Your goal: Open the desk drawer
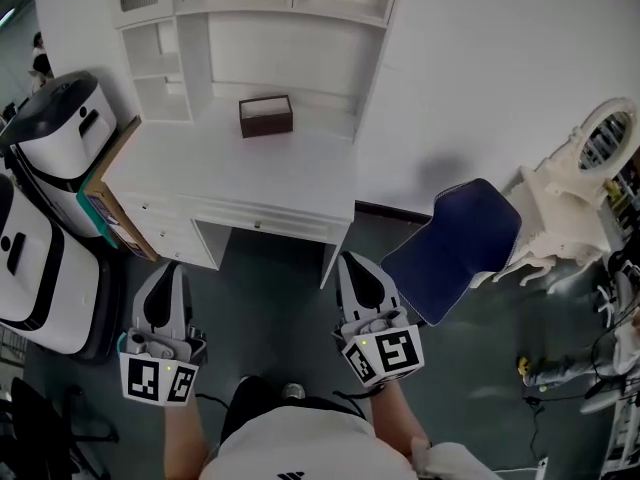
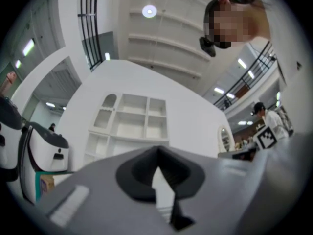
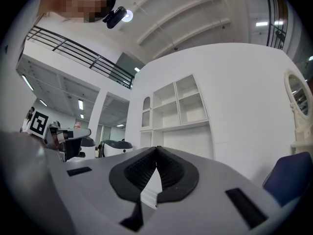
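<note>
A white desk (image 1: 220,163) with a shelf hutch stands against the white wall ahead of me. Its shallow drawer (image 1: 262,224) with a small knob sits closed under the desktop's front edge. My left gripper (image 1: 165,273) hovers over the dark floor, below the desk's left front corner, jaws shut and empty. To the right, my right gripper (image 1: 352,265) hangs just below the desk's right front leg, also shut with nothing held. Both gripper views look slightly upward at the white hutch (image 2: 132,121) (image 3: 176,114), past the closed fingertips (image 2: 157,153) (image 3: 156,151).
A dark brown box (image 1: 266,115) rests on the desktop. White machines (image 1: 50,138) and a leaning board (image 1: 110,213) crowd the desk's left side. A blue chair (image 1: 455,248) and a white mirror stand (image 1: 590,168) are at the right. Dark floor lies between me and the desk.
</note>
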